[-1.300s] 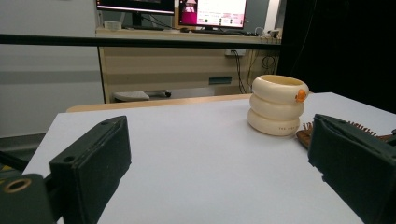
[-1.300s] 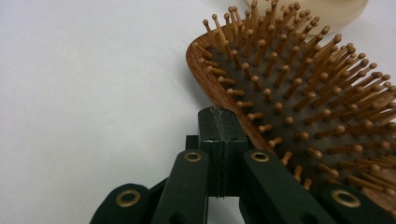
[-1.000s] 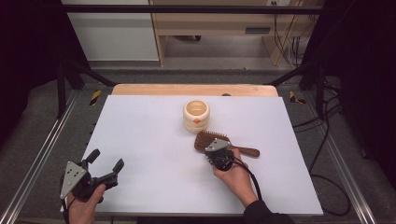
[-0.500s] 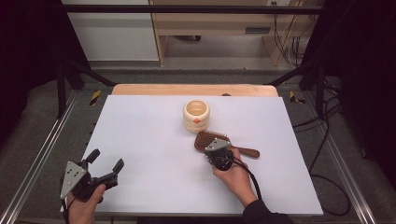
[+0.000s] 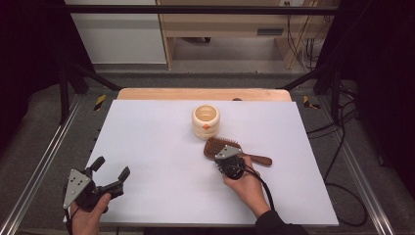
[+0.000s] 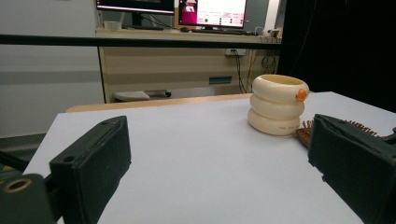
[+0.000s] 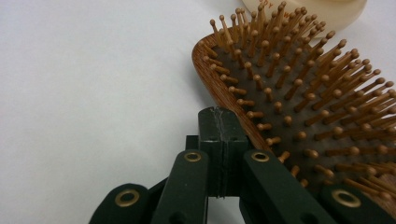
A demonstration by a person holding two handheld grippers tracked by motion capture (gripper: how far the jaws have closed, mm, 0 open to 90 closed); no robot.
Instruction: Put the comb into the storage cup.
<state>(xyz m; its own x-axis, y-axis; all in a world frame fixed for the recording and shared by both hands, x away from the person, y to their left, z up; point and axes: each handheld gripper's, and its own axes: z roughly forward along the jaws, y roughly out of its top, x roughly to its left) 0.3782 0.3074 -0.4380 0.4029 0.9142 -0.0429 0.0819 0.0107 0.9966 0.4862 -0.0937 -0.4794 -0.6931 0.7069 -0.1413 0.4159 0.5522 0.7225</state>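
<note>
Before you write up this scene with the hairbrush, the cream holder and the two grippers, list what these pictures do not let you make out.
- Hairbrush head, high view: the right gripper covers its near edge, so contact is unclear.
- Hairbrush, left gripper view: mostly hidden behind that gripper's own right-hand jaw.
- Cream holder: its small print is too small to read.
- Holder, right gripper view: cut off by the top edge.
- Left gripper: open.

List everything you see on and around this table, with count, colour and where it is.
hairbrush: one, brown wood, bristles up, right of centre on the table
ringed cup: one, cream with a small orange spot, just behind the hairbrush
table: one, white top, wooden far edge
left tool: one, black, jaws open, at the near left corner
right tool: one, black, jaws shut, tips at the edge of the hairbrush head
</note>
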